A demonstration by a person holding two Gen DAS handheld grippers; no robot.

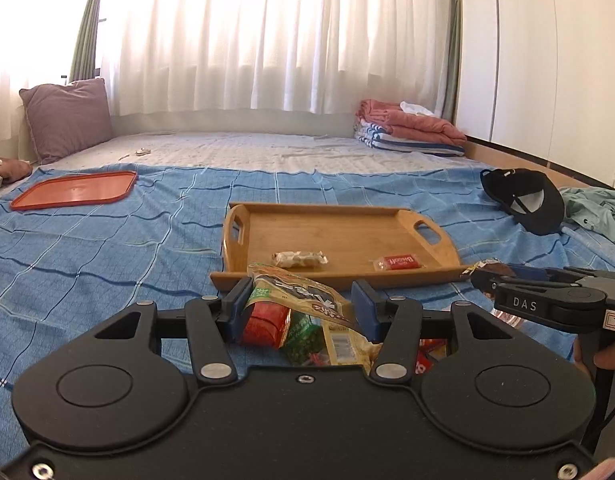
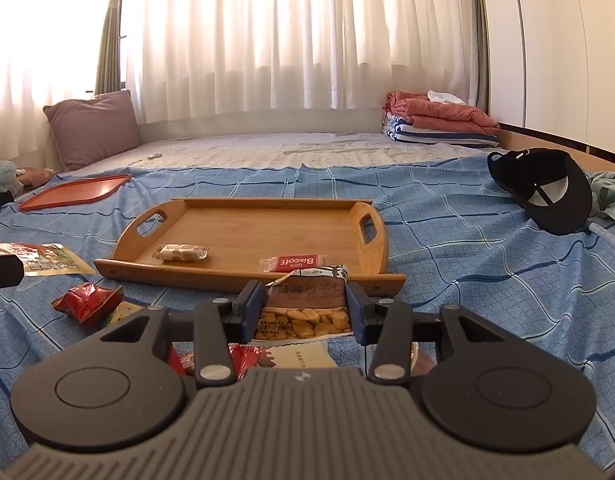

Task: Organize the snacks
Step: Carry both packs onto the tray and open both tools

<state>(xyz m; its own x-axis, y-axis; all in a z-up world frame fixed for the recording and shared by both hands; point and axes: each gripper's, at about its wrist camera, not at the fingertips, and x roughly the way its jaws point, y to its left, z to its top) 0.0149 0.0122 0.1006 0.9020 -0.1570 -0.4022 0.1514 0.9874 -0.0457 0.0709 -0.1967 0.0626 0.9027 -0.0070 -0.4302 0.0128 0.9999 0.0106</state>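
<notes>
Looking across the bed (image 1: 267, 152) from both wrist views, I am seeing a blue checked sheet (image 1: 107, 248) lying over its near half, with white curtains (image 1: 267, 40) hanging behind it. A purple cushion (image 1: 67, 118) is leaning at the far left, and a stack of folded linen (image 1: 411, 128) is sitting at the far right. A wooden tray (image 2: 267, 220) with cut-out handles is resting on the sheet in the middle. An orange lid (image 1: 75, 190) is lying flat, well apart to the tray's left, and a black cap (image 2: 547, 188) is lying upside down to its right.

I am holding the left hand-held gripper (image 1: 303, 304) just short of the tray's near rim, its blue pads closed on a crinkled snack bag (image 1: 299, 300) printed in green, red and yellow, which is hanging between them clear of the sheet. I am holding the right hand-held gripper (image 2: 305, 308) at the tray's near right corner, its pads narrowed onto a packet of seeds (image 2: 307, 304) with a clear window, held upright.

Two small snacks are lying inside the tray: a pale wrapped bar (image 2: 181, 252) towards the near left and a red Biscoff packet (image 2: 293, 263) at the near edge. A crumpled red wrapper (image 2: 87, 300) is lying on the sheet, left of the right hand-held gripper.
</notes>
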